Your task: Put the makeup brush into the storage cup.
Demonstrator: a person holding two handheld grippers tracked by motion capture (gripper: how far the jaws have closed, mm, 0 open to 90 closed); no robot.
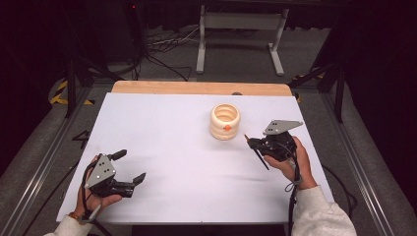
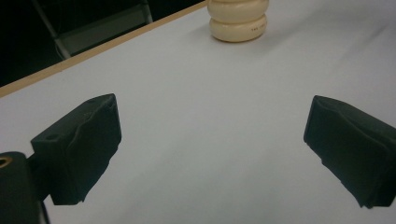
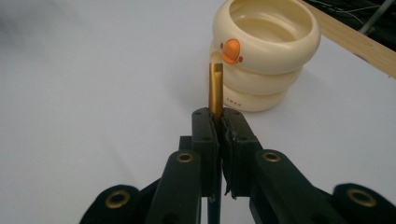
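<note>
A: Pen — where?
B: Pinched in the right gripper, gold end aimed at the cup at its 1 o'clock — likely for dropping in.
A: Left gripper?
B: Jaws spread, holding nothing, cup at its 12 o'clock.

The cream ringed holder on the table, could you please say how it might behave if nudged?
The cream ringed holder looks squat with a broad base, so it probably slides rather than tips. Its open hollow top suggests it is fairly light. Its glossy surface may be slippery on the white table cover.

Grey carpet floor, white frame, apparently dark surroundings.
</note>
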